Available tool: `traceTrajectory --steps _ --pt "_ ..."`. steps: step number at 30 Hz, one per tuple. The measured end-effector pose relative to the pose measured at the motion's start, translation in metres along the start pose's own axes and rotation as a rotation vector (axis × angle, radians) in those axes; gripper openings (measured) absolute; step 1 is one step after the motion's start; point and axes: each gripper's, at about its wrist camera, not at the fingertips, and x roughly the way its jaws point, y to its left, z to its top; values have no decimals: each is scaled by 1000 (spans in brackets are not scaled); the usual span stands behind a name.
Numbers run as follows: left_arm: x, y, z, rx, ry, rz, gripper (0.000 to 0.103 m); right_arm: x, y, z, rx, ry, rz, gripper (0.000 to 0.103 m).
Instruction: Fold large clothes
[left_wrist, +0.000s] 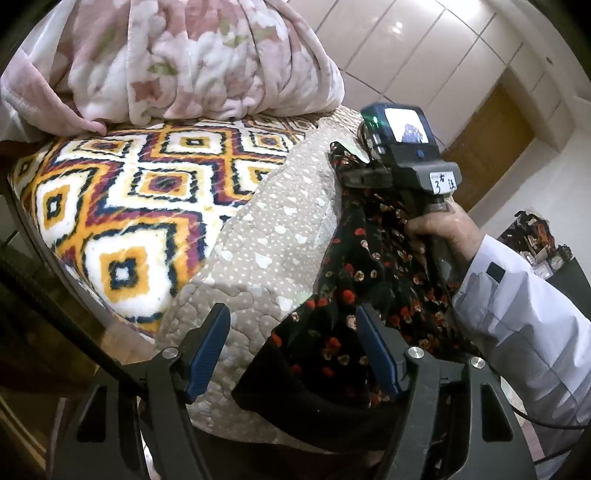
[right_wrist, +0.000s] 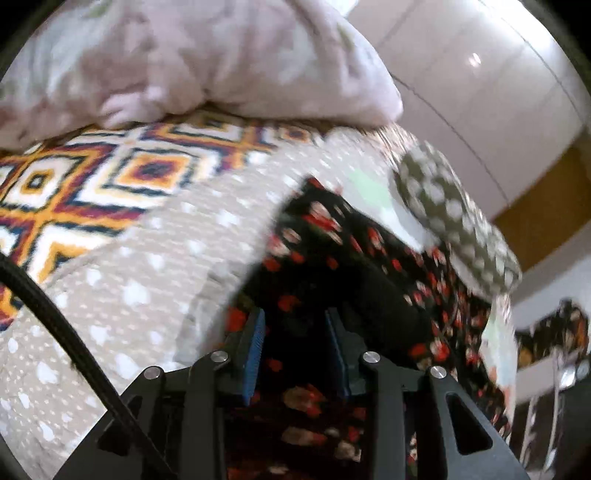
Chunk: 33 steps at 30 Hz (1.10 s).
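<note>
While 1 black garment printed with small red and cream flowers (left_wrist: 354, 266) lies draped over the edge of 1 beige quilted bedspread dotted with white hearts (left_wrist: 258, 236), 2 handheld grippers work at it. From the left wrist view, the left gripper (left_wrist: 293, 347) hangs above the near, plain black hem of the garment, its 2 blue-padded fingers (left_wrist: 207, 350) spread wide with nothing between them; 1 finger sits over the quilt, the other over the floral cloth. Farther along the same garment, the right gripper (left_wrist: 351, 173) presses into the upper end of the fabric, held by 1 hand (left_wrist: 439, 229) in a white sleeve. In the right wrist view, which is motion-blurred, the right gripper (right_wrist: 295, 347) shows its 2 blue pads set fairly close, with floral cloth lying between and under them; whether the pads actually pinch it I cannot tell. Beyond the quilt sits 1 fleece blanket with orange, navy and white diamonds (left_wrist: 122, 199), and on that rests 1 bundled pink floral blanket (left_wrist: 192, 62). 1 grey pillow with white spots (right_wrist: 454, 218) lies just beside the garment's far edge.
</note>
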Motion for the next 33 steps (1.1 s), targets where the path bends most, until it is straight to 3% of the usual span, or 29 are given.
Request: traceTrajectory --steps 1,3,6,9,11,14,18,21,24,25,27,30,31,33 --pt "0 0 0 2 1 3 69 -6 6 2 -18 -20 35 47" --pt "1 -2 0 3 3 9 69 -22 16 3 -59 -50 97 53" --pt "3 -2 1 -1 5 15 70 -53 12 -4 -44 -81 179 53" --pt "5 -2 3 5 7 26 70 -88 -21 -28 61 -99 282 53" --pt "8 -1 5 10 15 34 70 -113 -58 -58 158 -107 316 53" --pt "15 -2 7 6 37 16 70 -140 -119 -117 288 -102 294 55" --pt "31 -11 14 25 66 -39 70 -163 -199 -224 513 -40 238 61" --pt "53 -19 19 23 131 -101 70 -165 -237 -300 684 16 235 66" --pt "78 -25 22 9 203 -167 70 -155 -256 -384 897 77 320 66" --pt "89 -27 23 11 230 -189 71 -153 -257 -400 939 85 342 66" --pt "101 -31 23 26 248 -164 71 -144 -252 -435 1023 89 422 66" --pt "106 -38 22 62 272 -177 70 -130 -238 -458 1093 69 557 66" --pt "106 -40 21 65 289 -181 66 -125 -231 -461 1106 60 615 66" --pt "103 -40 17 59 319 -212 48 -115 -218 -464 1122 44 715 68"
